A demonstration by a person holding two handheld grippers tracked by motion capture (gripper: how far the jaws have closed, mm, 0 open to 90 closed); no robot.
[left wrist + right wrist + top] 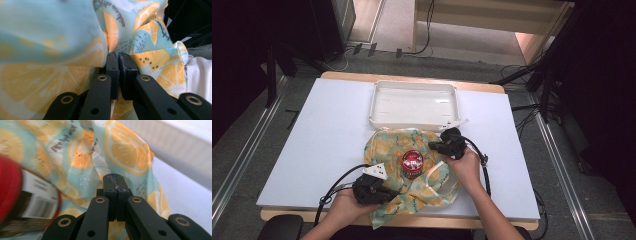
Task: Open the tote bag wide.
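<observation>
A cloth (pixel 424 187) printed with orange slices on pale blue lies rumpled on the white table (pixel 322 140). A red-lidded jar (pixel 412 161) stands upright in the cloth's middle. My left gripper (pixel 393 194) is at the cloth's near left part. In the left gripper view it (pixel 118 56) is shut, with cloth (pixel 50 82) bunching over and round the tips. My right gripper (pixel 434 146) is at the cloth's far right corner. In the right gripper view it (pixel 114 177) is shut, cloth (pixel 125 147) folds rise from its tips, and the jar (pixel 15 195) looms blurred at the left.
A white shallow tray (pixel 414 125) sits behind the cloth at the table's far middle. Bare table lies to the left and right of the cloth. Cables trail from both grippers. Dark stands and cables are on the floor around the table.
</observation>
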